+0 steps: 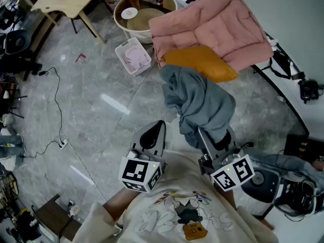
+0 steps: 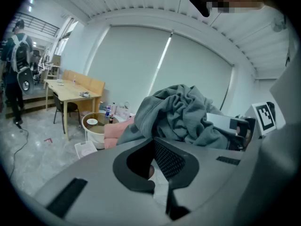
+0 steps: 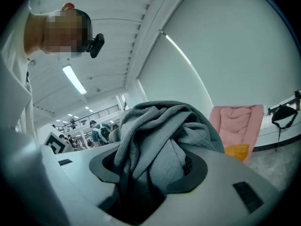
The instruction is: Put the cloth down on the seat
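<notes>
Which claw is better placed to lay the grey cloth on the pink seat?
Right: the right claw is closed on the grey cloth, with the pink seat ahead of it. The left claw holds nothing.

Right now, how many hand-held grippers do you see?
2. The left hand-held gripper holds nothing, left of the grey cloth; the right hand-held gripper grips that cloth.

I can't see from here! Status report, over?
Right tongs clamping grey cloth, not on pink seat yet. Left tongs shut, empty. Orange cushion lies there.
</notes>
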{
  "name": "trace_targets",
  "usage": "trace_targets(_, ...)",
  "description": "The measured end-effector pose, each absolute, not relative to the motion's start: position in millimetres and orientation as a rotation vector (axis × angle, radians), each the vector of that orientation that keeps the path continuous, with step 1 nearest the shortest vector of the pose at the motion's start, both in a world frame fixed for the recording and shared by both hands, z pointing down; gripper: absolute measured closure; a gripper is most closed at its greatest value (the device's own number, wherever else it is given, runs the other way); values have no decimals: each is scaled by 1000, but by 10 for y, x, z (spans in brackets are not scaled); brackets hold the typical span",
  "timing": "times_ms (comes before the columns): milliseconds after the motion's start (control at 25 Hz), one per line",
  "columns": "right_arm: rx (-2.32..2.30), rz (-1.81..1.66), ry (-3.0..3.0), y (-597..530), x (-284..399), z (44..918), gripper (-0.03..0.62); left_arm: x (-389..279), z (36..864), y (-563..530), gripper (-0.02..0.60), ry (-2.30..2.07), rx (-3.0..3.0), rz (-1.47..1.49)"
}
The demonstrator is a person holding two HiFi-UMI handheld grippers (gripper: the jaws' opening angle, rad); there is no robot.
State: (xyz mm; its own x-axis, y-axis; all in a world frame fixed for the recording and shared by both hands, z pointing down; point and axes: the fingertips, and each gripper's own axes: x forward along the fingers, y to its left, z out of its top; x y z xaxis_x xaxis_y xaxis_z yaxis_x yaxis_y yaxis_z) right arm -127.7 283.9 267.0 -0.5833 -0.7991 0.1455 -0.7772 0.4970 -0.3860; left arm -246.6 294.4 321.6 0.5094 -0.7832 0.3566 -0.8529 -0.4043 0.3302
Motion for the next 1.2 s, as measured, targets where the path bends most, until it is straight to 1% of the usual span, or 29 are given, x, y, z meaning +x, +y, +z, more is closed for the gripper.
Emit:
trace_targets(160, -1457, -611, 2668, 3478, -753, 2569, 347, -1877, 2938, 3390, 577, -1303, 2353, 140)
trace_targets(320, -1577, -622, 2612, 3971, -136, 2595, 347, -1258, 2878, 3734, 575, -1262, 2398, 168)
trace_targets(560, -1550, -697, 2566, 4369, 634, 2583, 344, -468, 2799, 4113, 577, -1236, 2412, 213)
trace_targets(840, -1549, -709, 2534, 4874, 1586, 2645, 341, 569, 2942, 4677, 577, -1190, 2385, 252)
trace_targets(1000, -1580, -721, 2540, 5010, 2031, 2722, 339, 951, 2974, 4846, 577, -1191, 2382, 279)
trace_targets(1200, -1629, -735, 2515, 5132, 2269, 2824, 339, 1082, 3002, 4931, 577, -1202, 2387, 289)
